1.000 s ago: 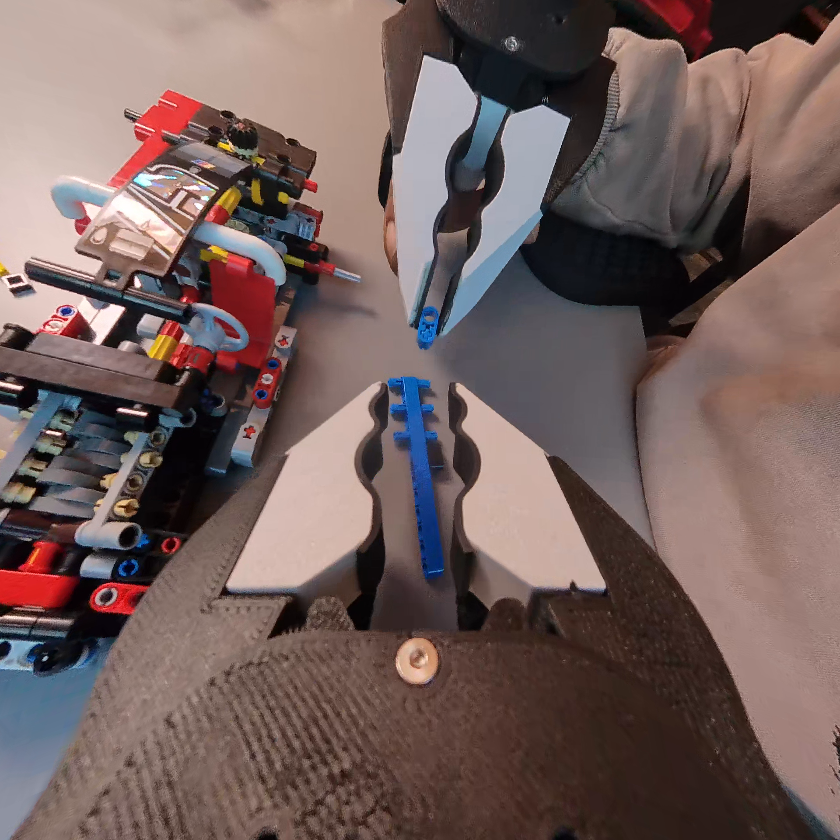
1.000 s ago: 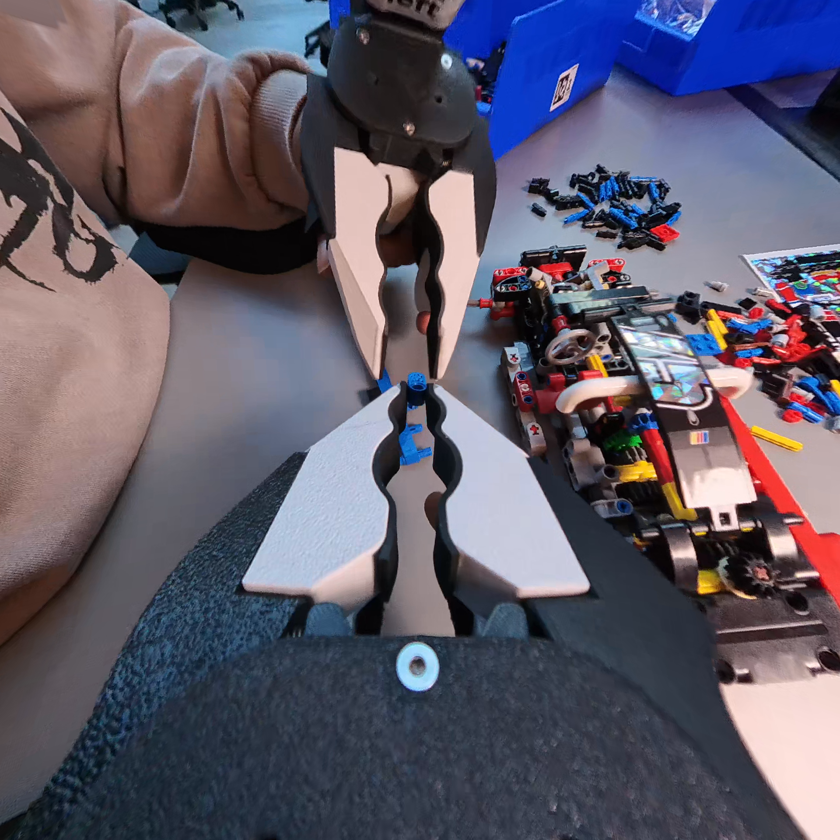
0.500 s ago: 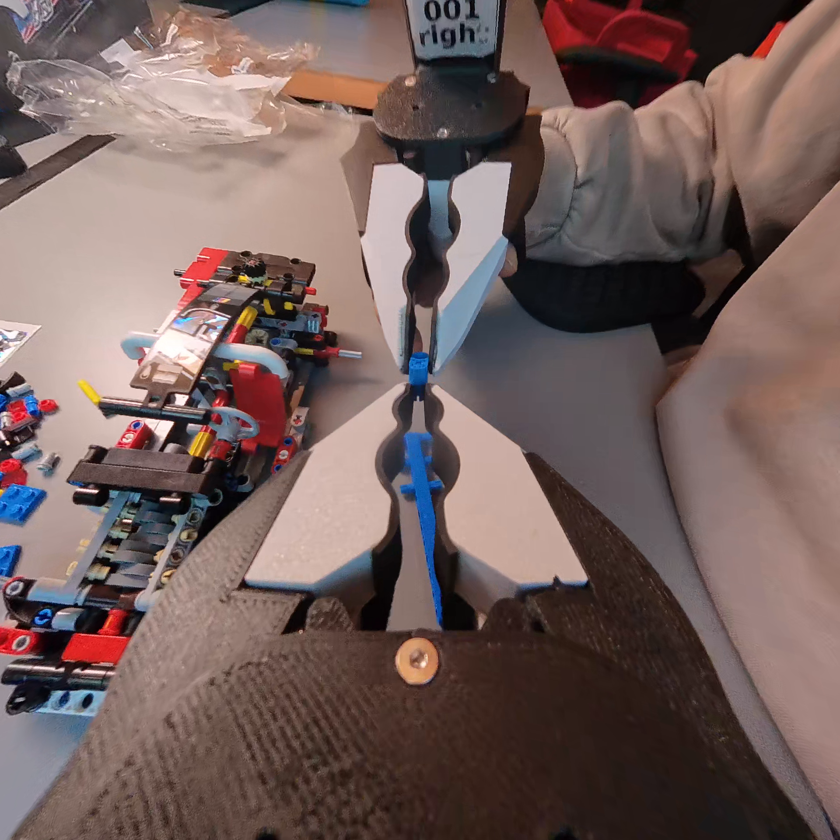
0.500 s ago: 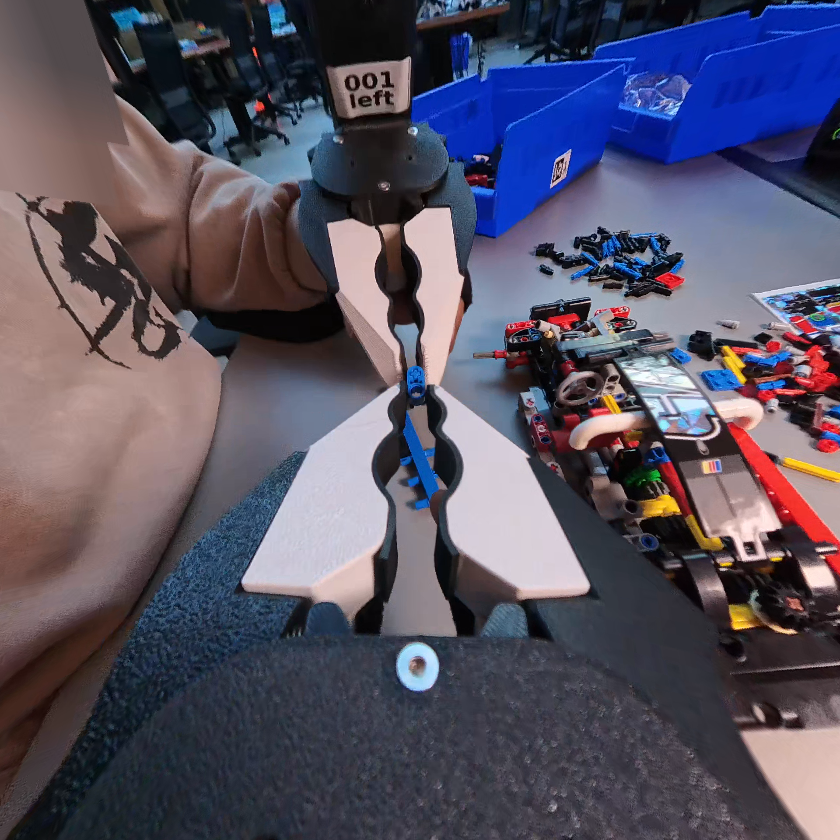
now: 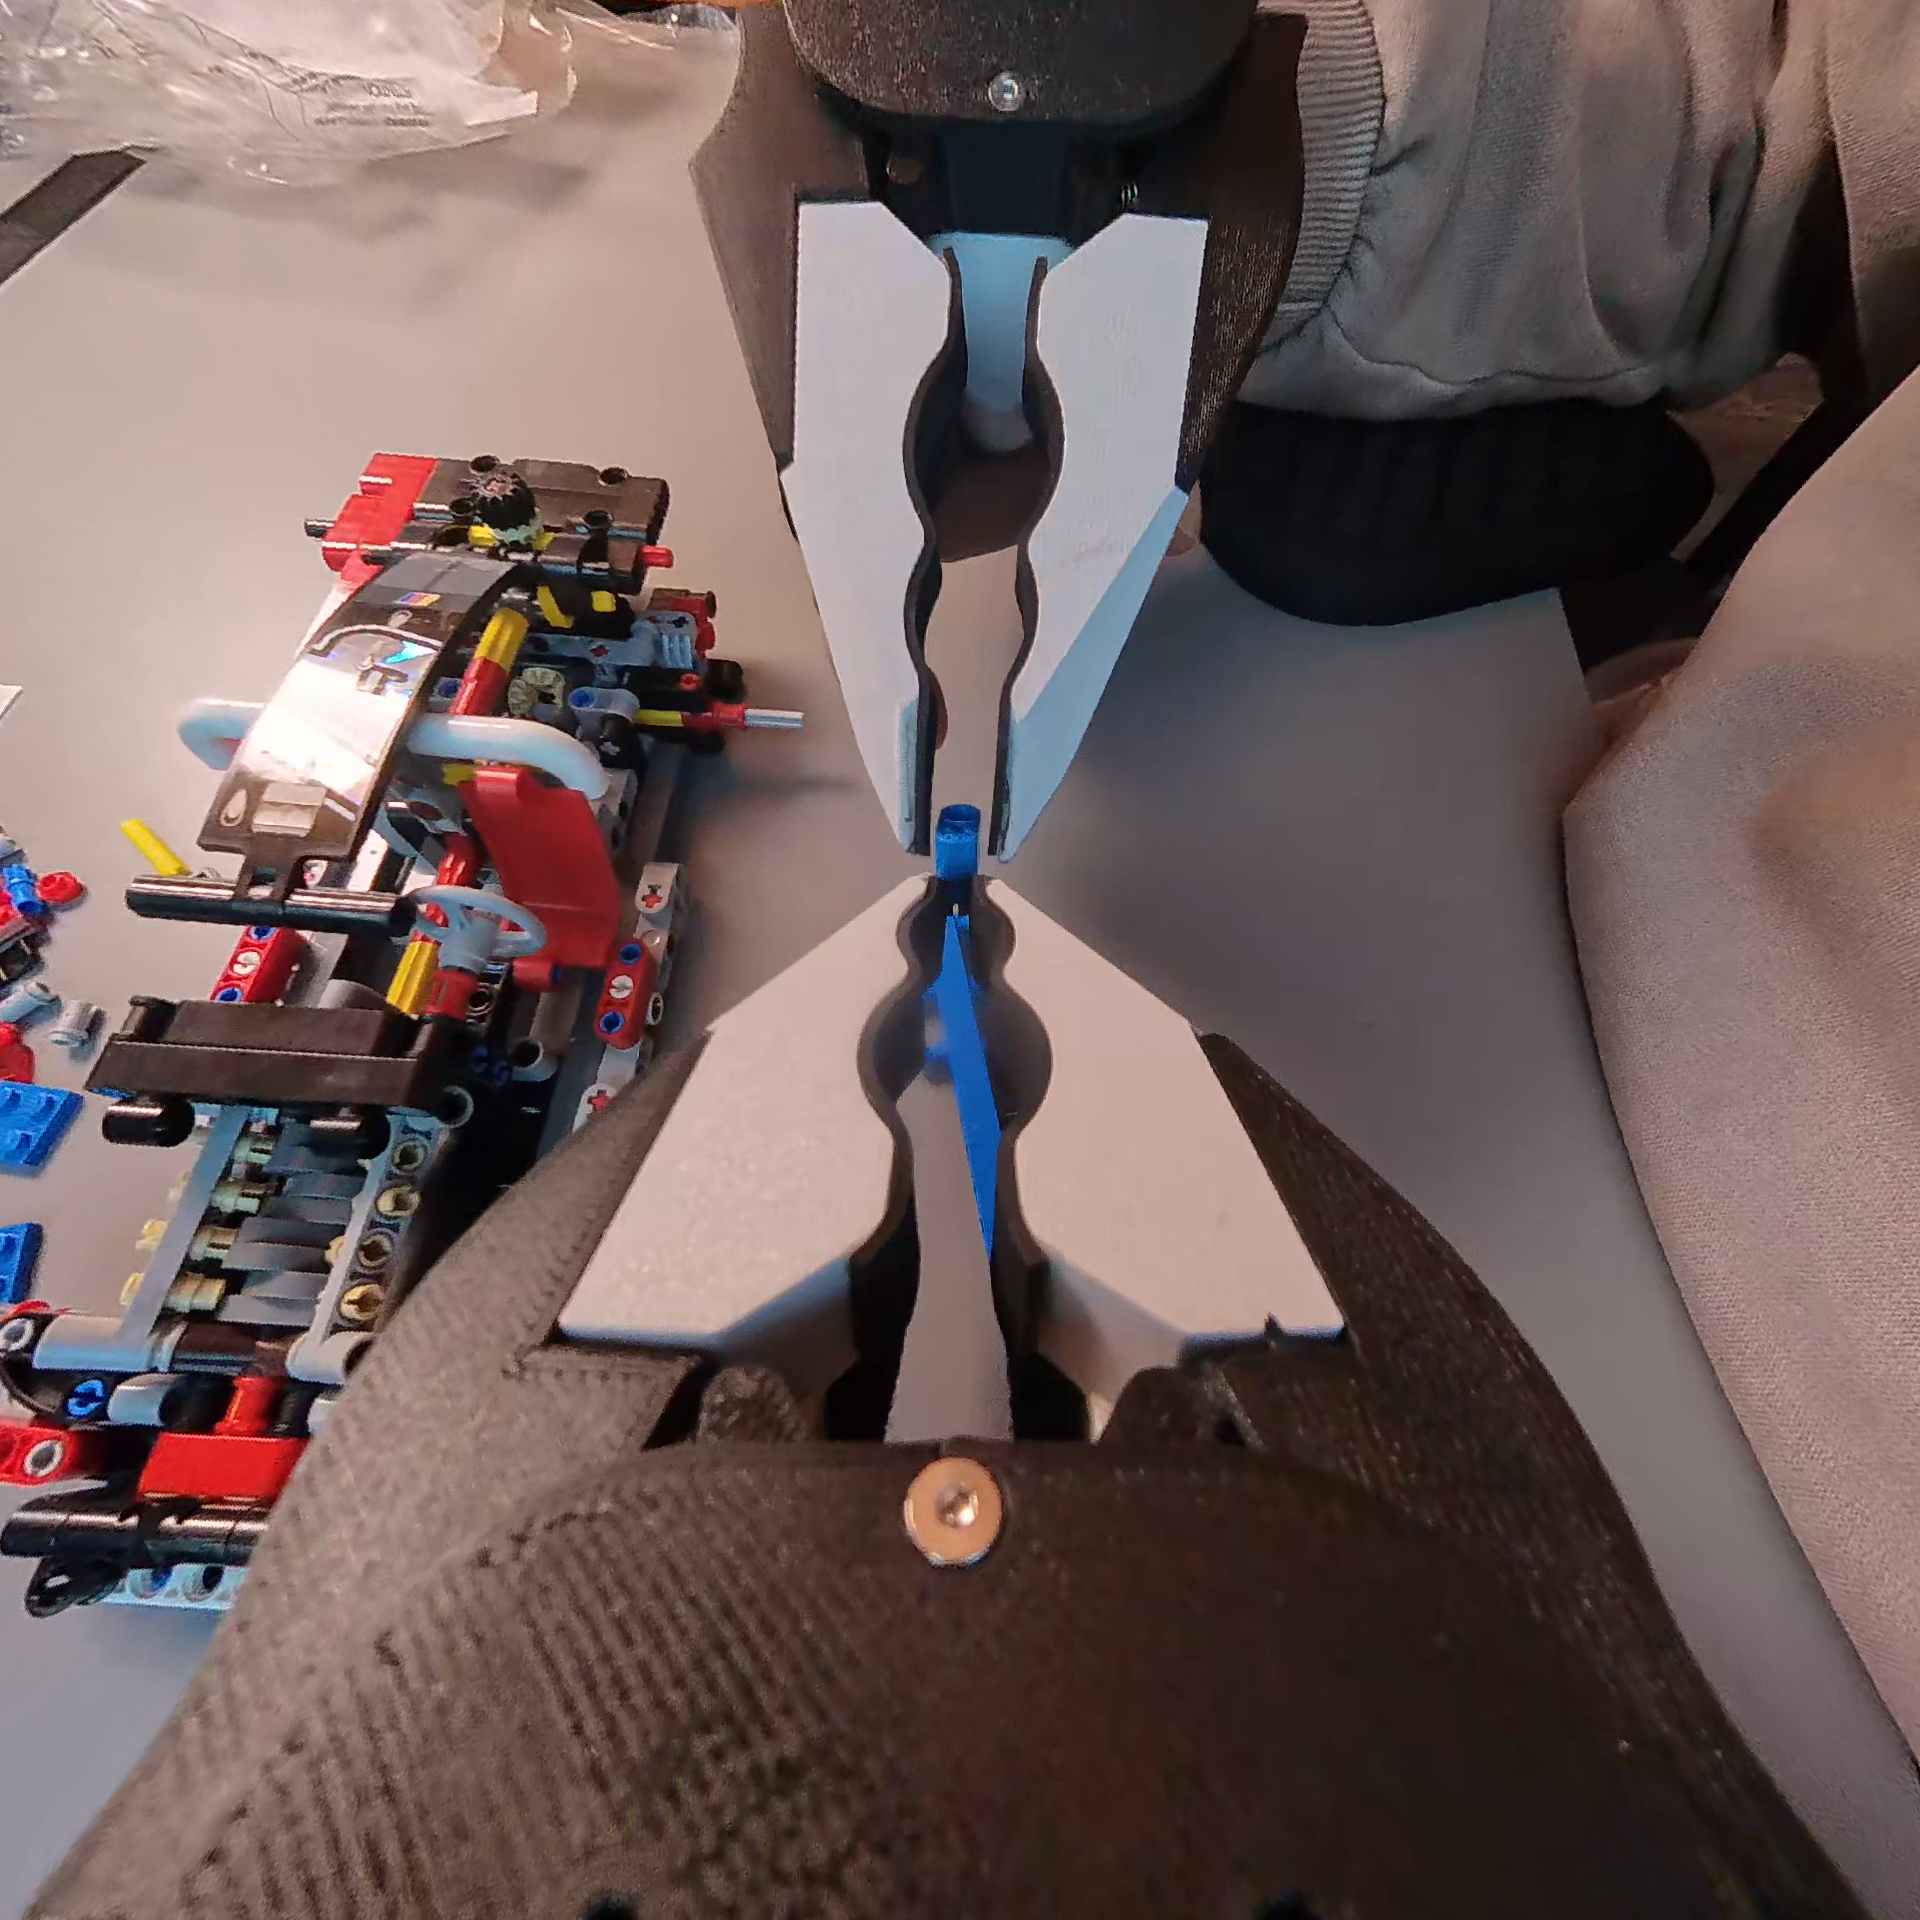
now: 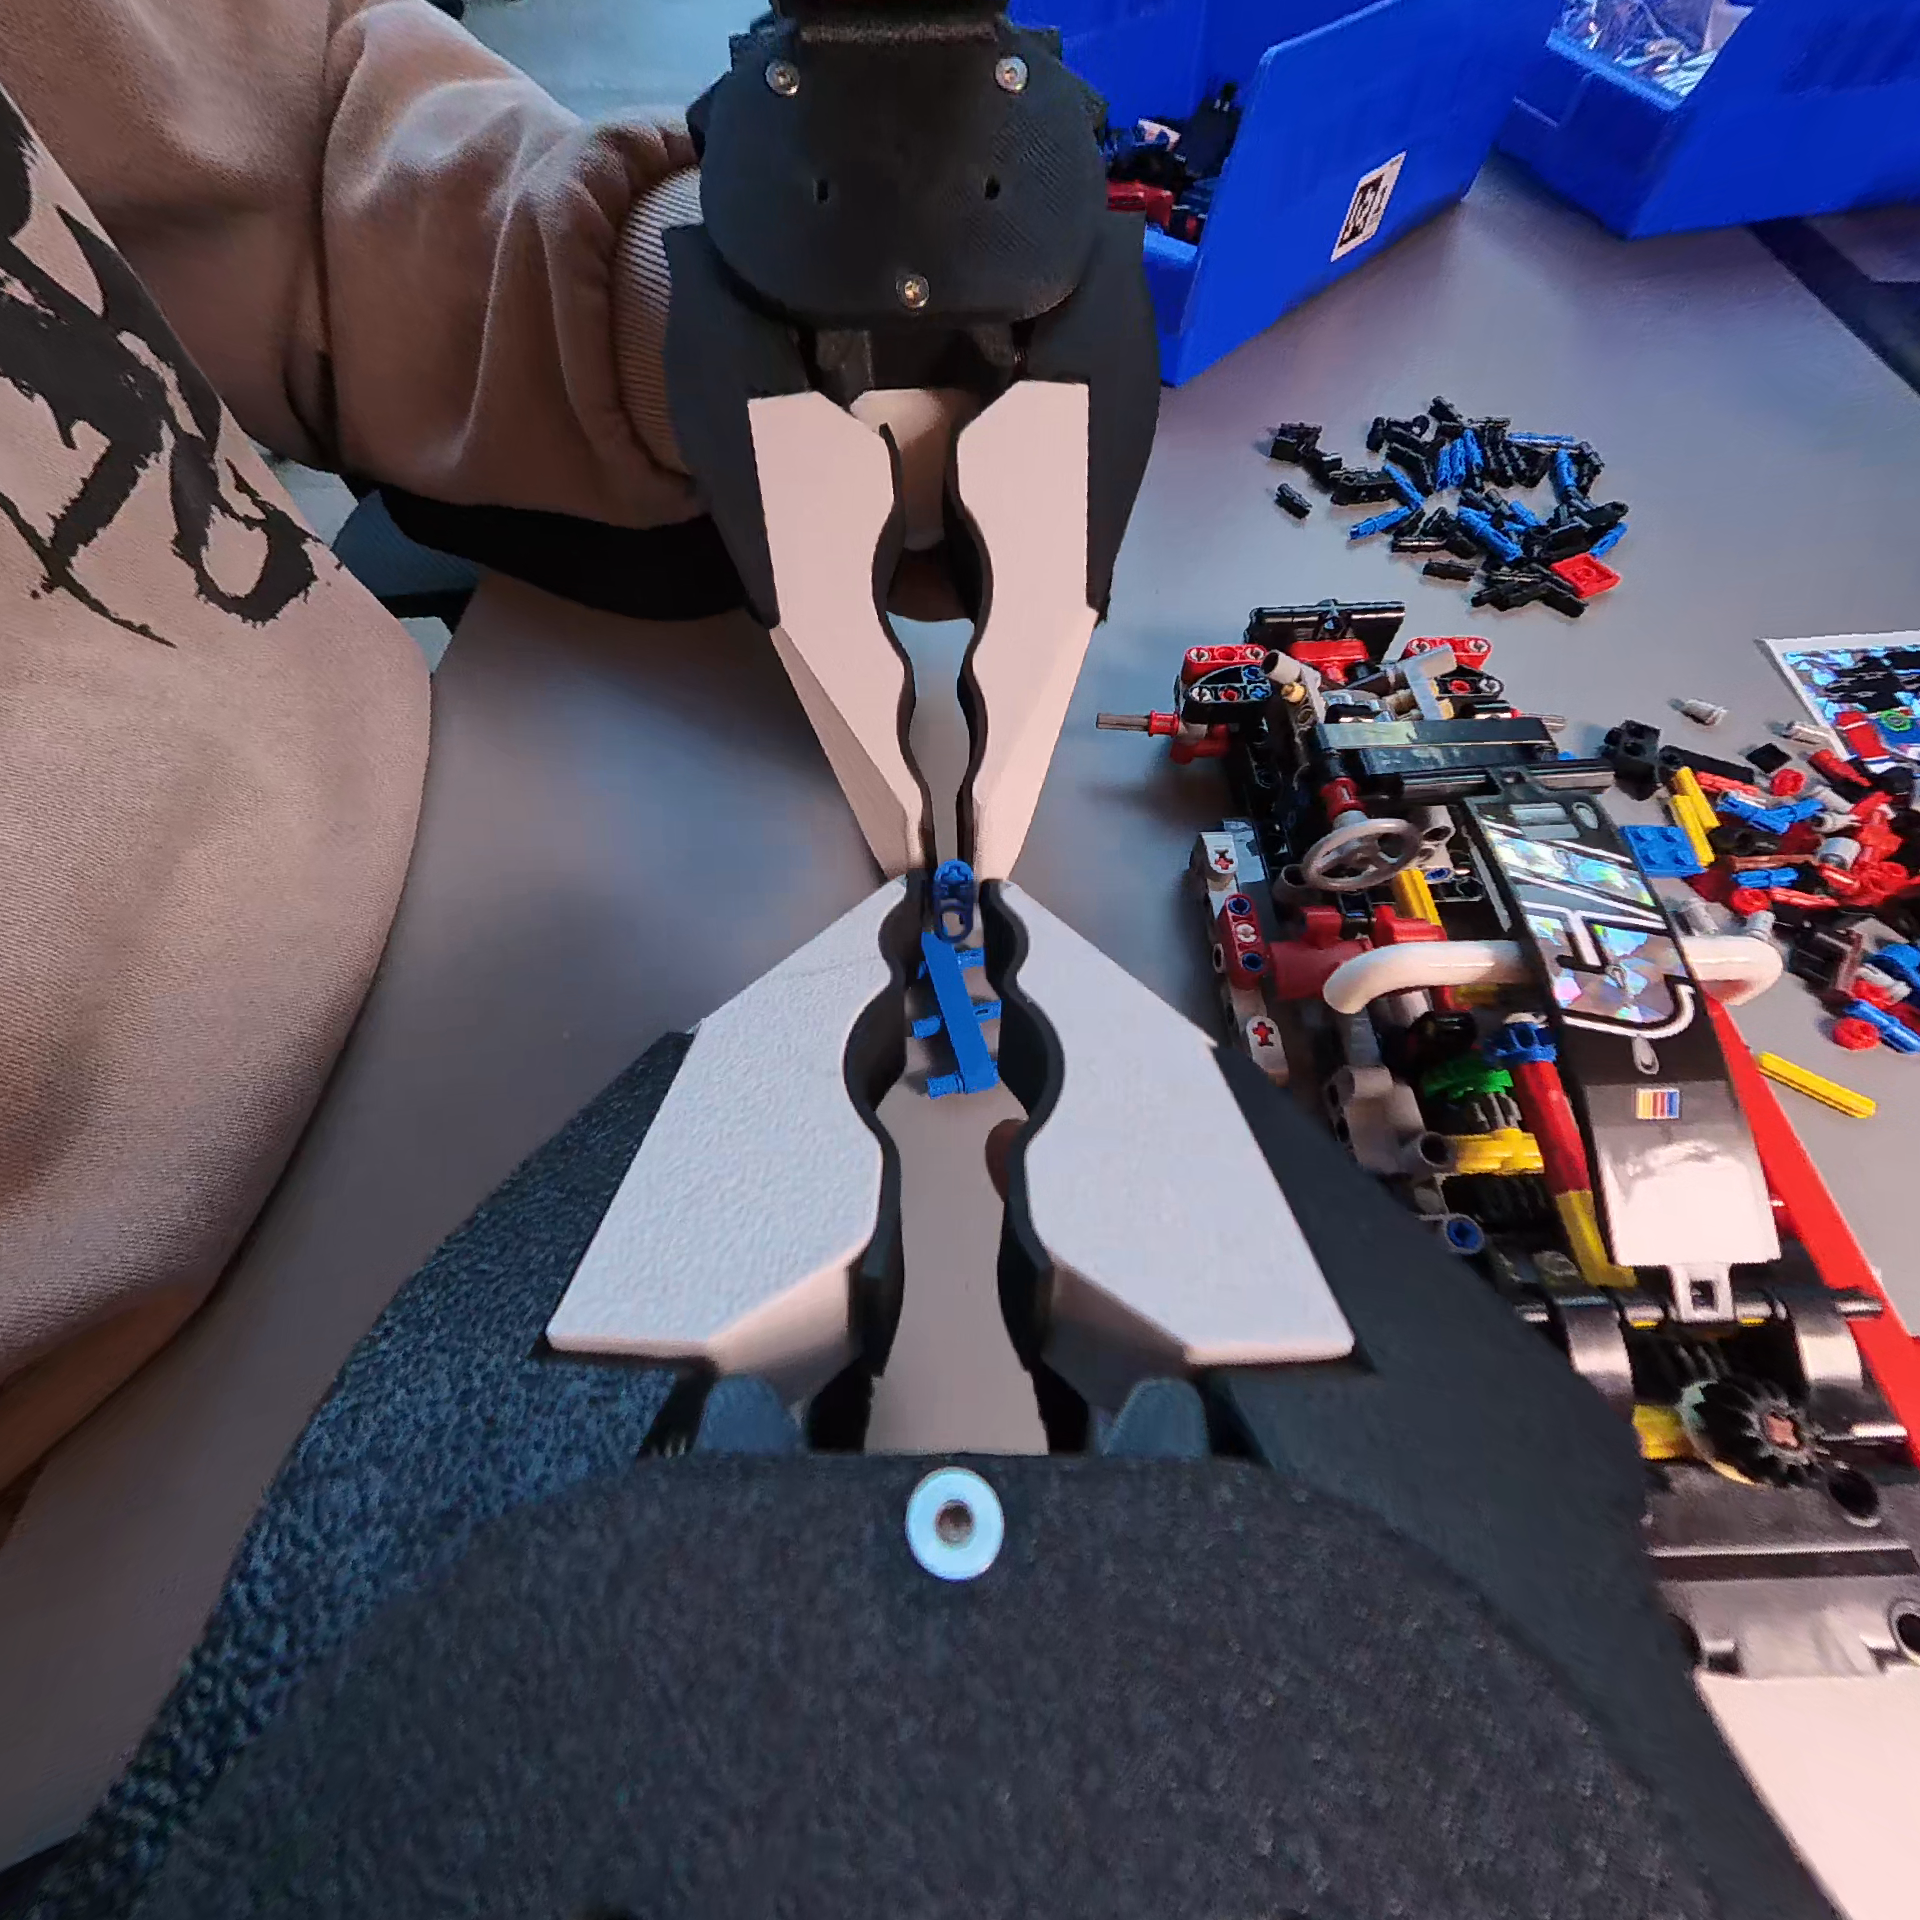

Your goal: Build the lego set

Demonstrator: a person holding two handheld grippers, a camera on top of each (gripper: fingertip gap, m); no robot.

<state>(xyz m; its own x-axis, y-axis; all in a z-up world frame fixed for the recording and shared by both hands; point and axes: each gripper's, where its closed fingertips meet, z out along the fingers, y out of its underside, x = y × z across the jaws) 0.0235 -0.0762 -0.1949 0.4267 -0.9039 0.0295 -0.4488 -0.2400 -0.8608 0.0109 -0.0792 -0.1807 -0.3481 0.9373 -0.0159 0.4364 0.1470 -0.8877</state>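
Grey tabletop (image 6: 665, 790), workshop setting, person in a beige sweatshirt (image 6: 156, 727) seated at the near edge.

Nearest: left gripper (image 5: 956, 883) closed on a long blue beam (image 5: 971, 1091) with side pegs. Beam runs back between the fingers toward the camera, front end pinched at the tips. In the right wrist view the same beam (image 6: 956, 1013) hangs below the tips, pegs sticking out sideways.

Right gripper (image 6: 954, 883) tip to tip with the left, both held above the table. It pinches a small blue connector (image 6: 953, 899) at its tips. Connector touches the beam's front end. Whether it is seated I cannot tell. From the left wrist view the connector (image 5: 957, 836) sits between the right gripper's fingertips with a narrow gap either side, so grip there looks light; right wrist view shows it held.

Beside the grippers: half-built lego car (image 5: 416, 935) on the table, red, black and grey, steering wheel (image 6: 1366, 847), white curved bar (image 6: 1455, 966), shiny stickered panel (image 6: 1590, 914).

Beyond the car: loose red, blue and black parts (image 6: 1829, 831) scattered, a yellow axle (image 6: 1813, 1086) lying apart, a printed sheet (image 6: 1860, 696) at the edge. Farther back, a pile of small black and blue pins (image 6: 1475, 504).

Containers: blue bins (image 6: 1351, 177) at the far edge. The nearest has dark, red and blue parts inside, too small to identify. Another bin (image 6: 1704, 104) holds a clear bag; contents unclear.

Left wrist view, far corner: crumpled clear plastic bags (image 5: 270, 94) on the table.
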